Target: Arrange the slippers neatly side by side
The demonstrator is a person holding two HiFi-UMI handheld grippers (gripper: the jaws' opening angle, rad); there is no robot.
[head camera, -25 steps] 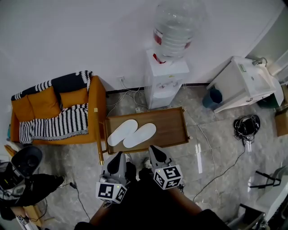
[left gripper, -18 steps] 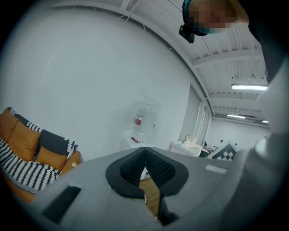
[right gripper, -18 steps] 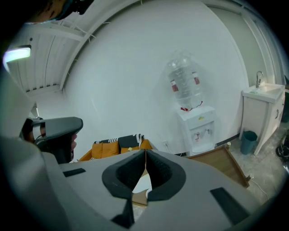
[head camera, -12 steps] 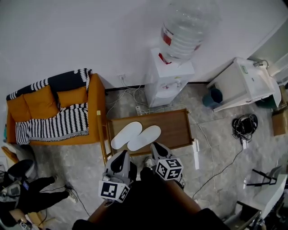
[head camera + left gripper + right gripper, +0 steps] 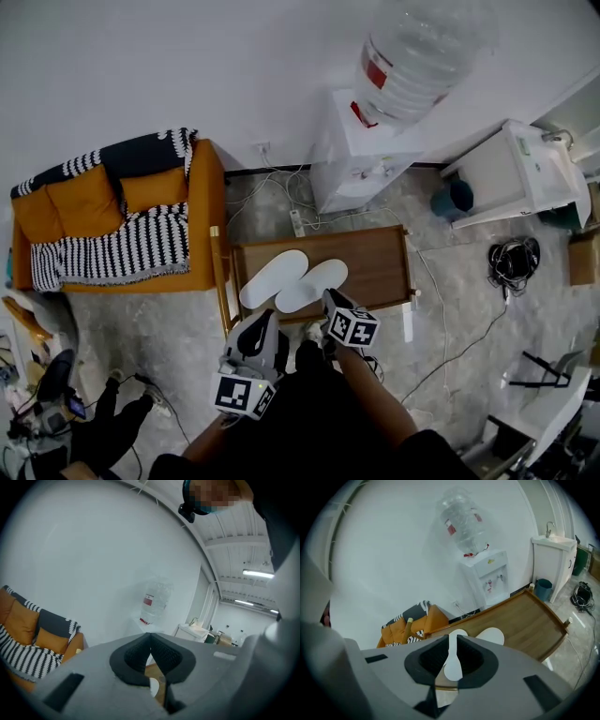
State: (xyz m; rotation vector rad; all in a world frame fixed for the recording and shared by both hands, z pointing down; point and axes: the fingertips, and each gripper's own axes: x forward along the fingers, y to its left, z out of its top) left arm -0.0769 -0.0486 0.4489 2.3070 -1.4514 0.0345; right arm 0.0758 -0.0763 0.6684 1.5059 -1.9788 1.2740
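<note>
Item: two white slippers (image 5: 292,281), touching, slightly splayed, unmoved on the wooden table (image 5: 375,272). Over their near ends, the right gripper (image 5: 328,298), jaws closed and empty, has just dropped close, probably to nudge them parallel. Behind it, the left gripper (image 5: 266,321), closed, empty.

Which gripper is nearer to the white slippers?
Right. The right gripper is at the table edge just short of the slippers; the left gripper is farther back, over the floor.

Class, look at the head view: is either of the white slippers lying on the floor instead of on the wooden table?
No, the white slippers both lie on top of the wooden table, close beside each other.
</note>
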